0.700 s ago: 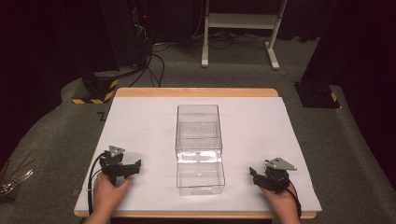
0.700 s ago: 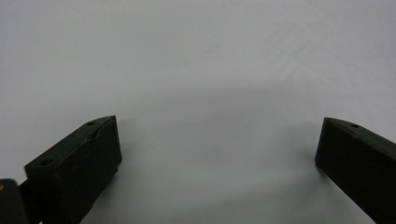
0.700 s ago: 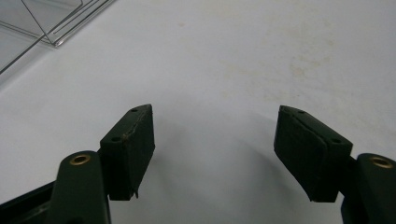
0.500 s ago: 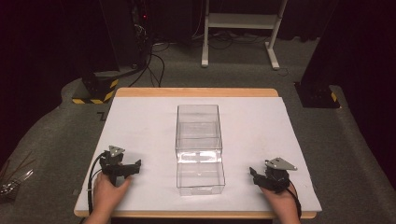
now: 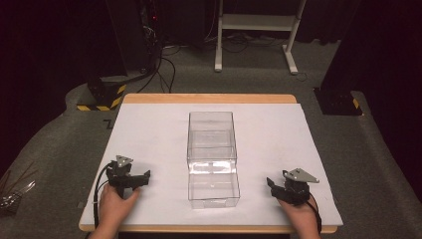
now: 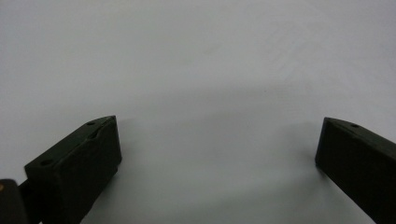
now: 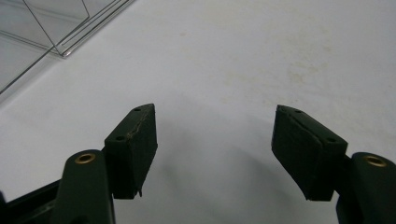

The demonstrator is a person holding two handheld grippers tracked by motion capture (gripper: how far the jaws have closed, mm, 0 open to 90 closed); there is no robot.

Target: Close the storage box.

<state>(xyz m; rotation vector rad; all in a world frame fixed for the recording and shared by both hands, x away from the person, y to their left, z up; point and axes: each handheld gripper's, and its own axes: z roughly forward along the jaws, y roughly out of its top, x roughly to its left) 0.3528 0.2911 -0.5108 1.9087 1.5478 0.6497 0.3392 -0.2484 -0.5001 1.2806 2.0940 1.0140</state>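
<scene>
A clear plastic box [image 5: 211,142] stands in the middle of the white sheet [image 5: 149,134], and a lower clear part [image 5: 214,189] of it reaches toward the near edge. My left gripper [image 5: 130,179] rests on the sheet to the left of the box, held by a hand. Its jaws [image 6: 217,140] are wide open over bare sheet. On the other side of the box, my right gripper [image 5: 278,188] lies on the sheet. In the right gripper view its jaws [image 7: 215,130] stand apart with nothing between them, and a corner of the box [image 7: 46,28] sits at the upper left.
The sheet covers a wooden table [image 5: 209,98]. On the floor beyond are a white-legged stand [image 5: 254,25], a yellow-and-black striped block [image 5: 102,94], cables [image 5: 164,64] and a black base [image 5: 338,102]. Clear wrapping [image 5: 12,191] lies on the floor at the left.
</scene>
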